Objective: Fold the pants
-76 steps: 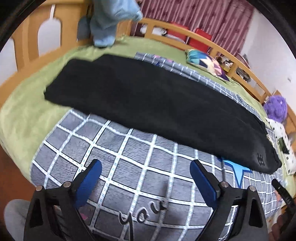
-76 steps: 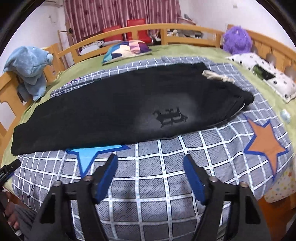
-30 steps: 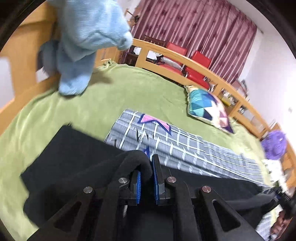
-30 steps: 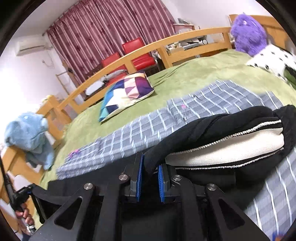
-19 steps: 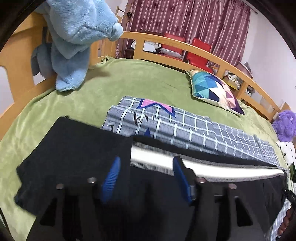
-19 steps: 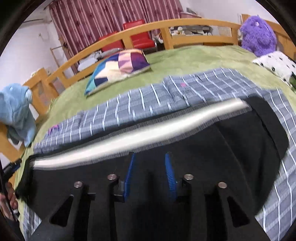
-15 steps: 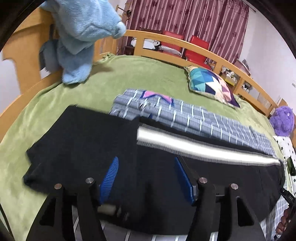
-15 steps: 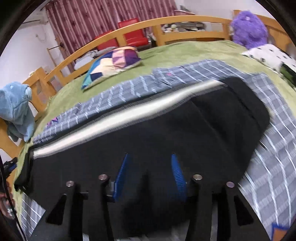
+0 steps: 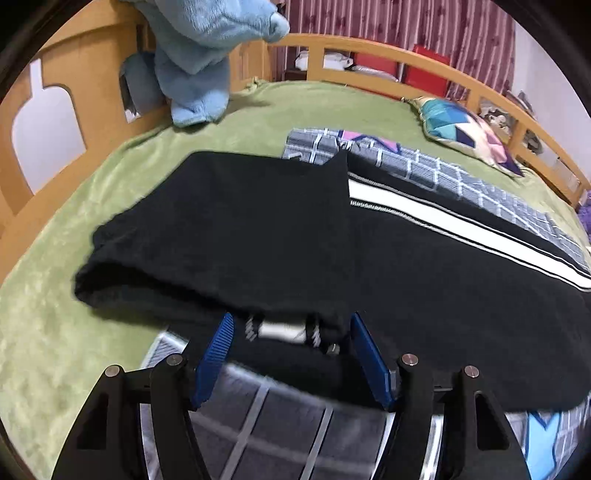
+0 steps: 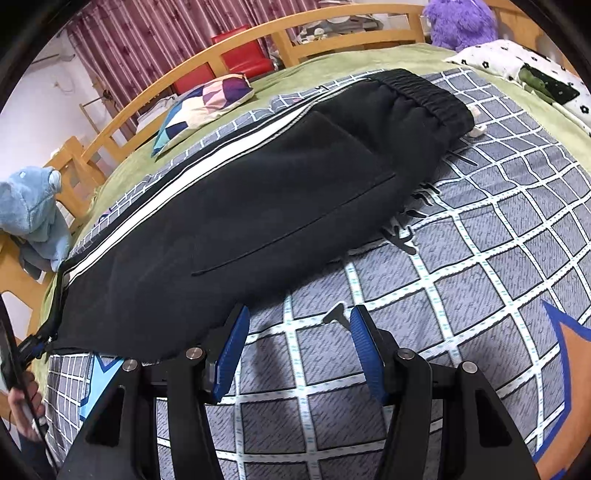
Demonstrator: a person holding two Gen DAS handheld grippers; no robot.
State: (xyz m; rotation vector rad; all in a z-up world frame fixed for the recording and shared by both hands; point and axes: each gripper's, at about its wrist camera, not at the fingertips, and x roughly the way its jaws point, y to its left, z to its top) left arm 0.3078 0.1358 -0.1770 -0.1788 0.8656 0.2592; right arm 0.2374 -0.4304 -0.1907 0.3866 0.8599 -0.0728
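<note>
The black pants [image 9: 332, 240] with a white side stripe [image 9: 443, 225] lie folded lengthwise across the grey checked blanket [image 10: 480, 277]. The elastic waistband [image 10: 424, 92] is at the far right. My left gripper [image 9: 291, 350] is open and its jaws are still opening. The leg cuff [image 9: 280, 328] lies between its blue pads without being pressed. My right gripper [image 10: 295, 350] is open and also opening. It hovers over bare blanket with nothing between its fingers, just right of the long near edge of the pants [image 10: 277, 206].
The green bedspread [image 9: 74, 332] extends to the wooden bed rail [image 9: 369, 59]. A blue plush toy [image 9: 199, 55] sits at the left rail. A patterned pillow [image 10: 203, 107] lies behind the pants. A purple plush [image 10: 458, 22] and a spotted pillow [image 10: 517, 70] lie far right. A hand [image 10: 22, 410] shows at left.
Both grippers were shut on raised pants cloth; they let go, opened, sank and drew back toward the near edge. The pants now lie flat with the white stripe on top.
</note>
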